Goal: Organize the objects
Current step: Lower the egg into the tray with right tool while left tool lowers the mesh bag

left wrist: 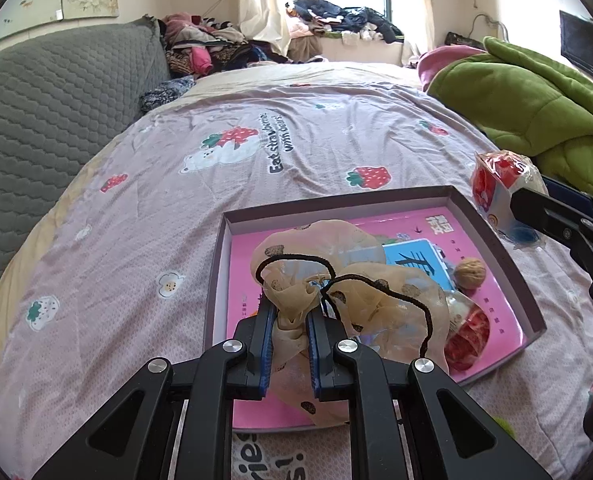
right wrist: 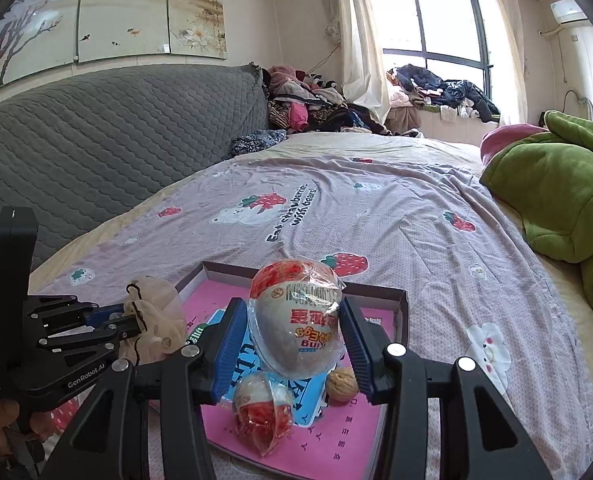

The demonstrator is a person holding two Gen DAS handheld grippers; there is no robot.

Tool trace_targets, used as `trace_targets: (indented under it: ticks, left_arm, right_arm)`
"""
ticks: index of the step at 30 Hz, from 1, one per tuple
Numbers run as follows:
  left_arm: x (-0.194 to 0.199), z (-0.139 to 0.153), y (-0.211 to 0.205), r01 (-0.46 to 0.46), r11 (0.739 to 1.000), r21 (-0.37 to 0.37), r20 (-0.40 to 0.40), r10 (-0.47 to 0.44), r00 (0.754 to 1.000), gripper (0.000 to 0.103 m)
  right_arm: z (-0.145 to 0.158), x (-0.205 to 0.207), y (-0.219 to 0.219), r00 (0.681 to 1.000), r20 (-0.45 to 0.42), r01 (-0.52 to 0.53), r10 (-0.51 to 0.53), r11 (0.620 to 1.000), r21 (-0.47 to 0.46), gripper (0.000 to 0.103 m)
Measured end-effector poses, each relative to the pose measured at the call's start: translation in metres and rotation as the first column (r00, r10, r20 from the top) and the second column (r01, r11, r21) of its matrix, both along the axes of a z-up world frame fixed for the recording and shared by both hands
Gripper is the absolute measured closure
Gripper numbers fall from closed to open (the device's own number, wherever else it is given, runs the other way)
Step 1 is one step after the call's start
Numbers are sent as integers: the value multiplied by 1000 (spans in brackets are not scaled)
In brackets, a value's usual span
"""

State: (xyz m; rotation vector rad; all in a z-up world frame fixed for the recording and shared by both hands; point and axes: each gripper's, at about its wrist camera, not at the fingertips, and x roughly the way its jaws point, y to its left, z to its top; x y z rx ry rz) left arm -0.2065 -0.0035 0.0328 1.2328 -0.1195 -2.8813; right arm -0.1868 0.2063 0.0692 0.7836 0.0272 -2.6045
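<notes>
Your left claw point(left wrist: 292, 312) is pressed together on the neck of a sheer beige drawstring pouch point(left wrist: 336, 280), which bulges out just ahead of its tips and hangs over the near part of the shallow box point(left wrist: 496, 240). Your right claw point(right wrist: 294, 328) pinches a wrapped toy egg point(right wrist: 296, 316) between its blue pads, held above the box. Below that egg, already inside the box on the pink booklet point(right wrist: 336, 440), you have a second wrapped egg point(right wrist: 262, 408) and, just right of it, a walnut point(right wrist: 341, 384). So the sorting looks partly done: two small items are in, while pouch and egg remain to be set down. More bits show at the right edge on the bed point(right wrist: 416, 220).
</notes>
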Motion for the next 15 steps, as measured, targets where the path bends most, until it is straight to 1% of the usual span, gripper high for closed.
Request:
trace_targets:
  ticks: [8, 15]
  left_arm:
    - [-19, -9, -3, -11, 1000, 2, 23, 11, 1000, 88]
    - [-41, -17, -2, -17, 1000, -14, 40, 18, 999, 88]
  right_arm:
    - [-16, -17, -3, 1000, 22, 1, -1, 1000, 9, 55]
    - [-38, -34, -7, 998, 63, 0, -2, 1000, 22, 55]
